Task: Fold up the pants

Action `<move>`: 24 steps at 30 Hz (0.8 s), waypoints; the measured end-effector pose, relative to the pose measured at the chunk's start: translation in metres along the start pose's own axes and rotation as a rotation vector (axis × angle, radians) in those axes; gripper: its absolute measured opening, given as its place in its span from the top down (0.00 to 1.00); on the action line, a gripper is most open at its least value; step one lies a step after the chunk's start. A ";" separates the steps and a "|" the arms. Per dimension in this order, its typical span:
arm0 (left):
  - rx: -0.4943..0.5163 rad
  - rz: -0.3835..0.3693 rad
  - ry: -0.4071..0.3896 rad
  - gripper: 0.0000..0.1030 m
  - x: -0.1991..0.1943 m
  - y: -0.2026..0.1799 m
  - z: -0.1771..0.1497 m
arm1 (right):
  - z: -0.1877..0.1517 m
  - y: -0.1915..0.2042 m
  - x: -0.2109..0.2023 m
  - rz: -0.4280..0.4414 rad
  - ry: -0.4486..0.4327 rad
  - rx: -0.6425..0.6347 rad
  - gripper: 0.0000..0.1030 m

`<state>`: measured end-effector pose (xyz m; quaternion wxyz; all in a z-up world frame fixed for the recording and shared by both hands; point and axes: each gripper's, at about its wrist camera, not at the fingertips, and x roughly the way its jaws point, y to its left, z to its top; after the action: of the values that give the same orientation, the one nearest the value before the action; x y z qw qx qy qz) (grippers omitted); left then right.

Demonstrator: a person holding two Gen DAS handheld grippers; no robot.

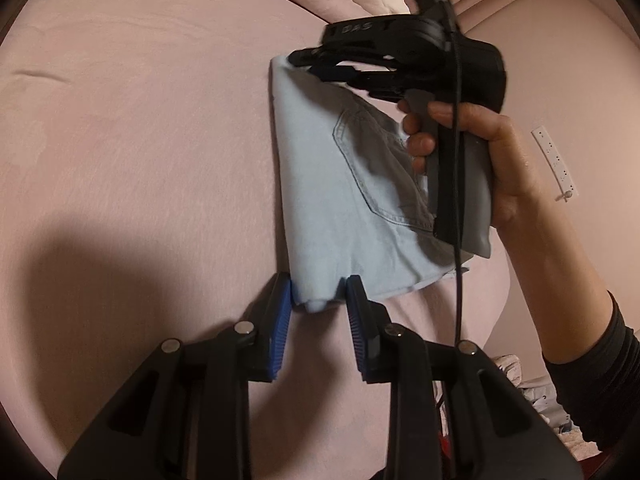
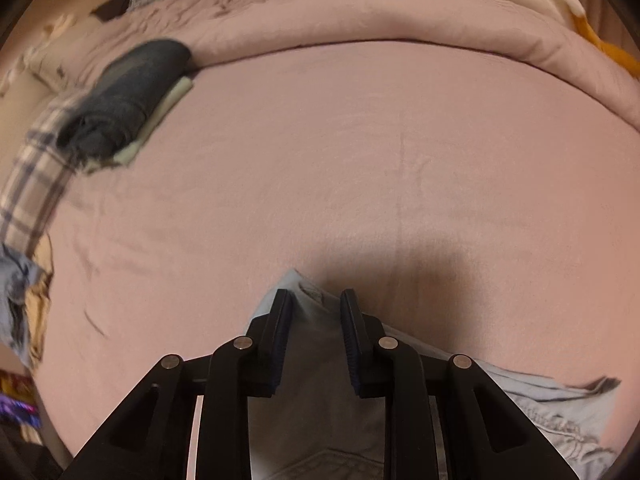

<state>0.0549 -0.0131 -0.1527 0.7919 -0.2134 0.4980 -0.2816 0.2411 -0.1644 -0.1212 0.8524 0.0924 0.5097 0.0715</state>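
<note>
Light blue jeans (image 1: 344, 200), folded into a compact block with a back pocket facing up, lie on the pink bed sheet (image 1: 140, 140). My left gripper (image 1: 318, 298) has its blue pads on either side of the near folded corner, with a gap between them. My right gripper (image 1: 316, 64), held by a hand, is at the far corner of the jeans. In the right wrist view my right gripper (image 2: 314, 300) straddles the jeans (image 2: 316, 380) corner with its fingers apart.
A rolled dark garment (image 2: 132, 92) on a pale folded cloth lies at the bed's far left beside a plaid fabric (image 2: 32, 184). A bunched pink duvet (image 2: 360, 12) borders the far side. A white power strip (image 1: 554, 160) hangs on the wall.
</note>
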 end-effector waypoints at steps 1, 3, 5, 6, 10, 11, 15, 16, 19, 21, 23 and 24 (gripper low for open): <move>0.009 0.009 0.000 0.73 0.000 -0.002 -0.003 | -0.002 -0.004 -0.008 0.007 -0.023 0.018 0.77; 0.028 0.025 0.001 0.73 -0.002 -0.006 -0.007 | -0.011 -0.006 -0.036 0.001 -0.088 0.034 0.77; 0.029 0.027 0.000 0.76 -0.004 -0.008 -0.011 | -0.024 0.002 -0.060 0.024 -0.114 -0.008 0.77; 0.027 0.024 -0.002 0.76 -0.006 -0.007 -0.012 | -0.036 0.008 -0.072 0.027 -0.123 -0.045 0.77; -0.014 0.009 -0.004 0.76 -0.008 -0.004 -0.016 | -0.103 0.029 -0.111 0.034 -0.101 -0.218 0.77; -0.023 0.012 -0.006 0.75 -0.010 -0.004 -0.018 | -0.118 0.033 -0.113 0.035 -0.088 -0.243 0.77; -0.037 0.031 -0.011 0.71 -0.016 -0.006 -0.025 | -0.190 0.052 -0.104 -0.032 -0.027 -0.382 0.77; -0.038 0.034 -0.014 0.66 -0.018 -0.007 -0.027 | -0.201 0.053 -0.103 -0.045 -0.033 -0.395 0.76; -0.042 0.042 -0.017 0.55 -0.027 -0.007 -0.026 | -0.233 0.056 -0.113 -0.046 -0.047 -0.417 0.65; -0.038 0.060 -0.021 0.49 -0.031 -0.009 -0.027 | -0.242 0.047 -0.118 0.008 -0.016 -0.333 0.65; -0.038 0.073 -0.028 0.45 -0.035 -0.006 -0.024 | -0.241 0.037 -0.129 0.028 -0.043 -0.276 0.65; -0.043 0.077 -0.032 0.43 -0.036 -0.005 -0.023 | -0.242 0.024 -0.140 0.052 -0.065 -0.222 0.65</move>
<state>0.0204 0.0055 -0.1351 0.8053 -0.2157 0.4989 -0.2367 -0.0384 -0.1503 -0.1082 0.8714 0.0128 0.4680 0.1468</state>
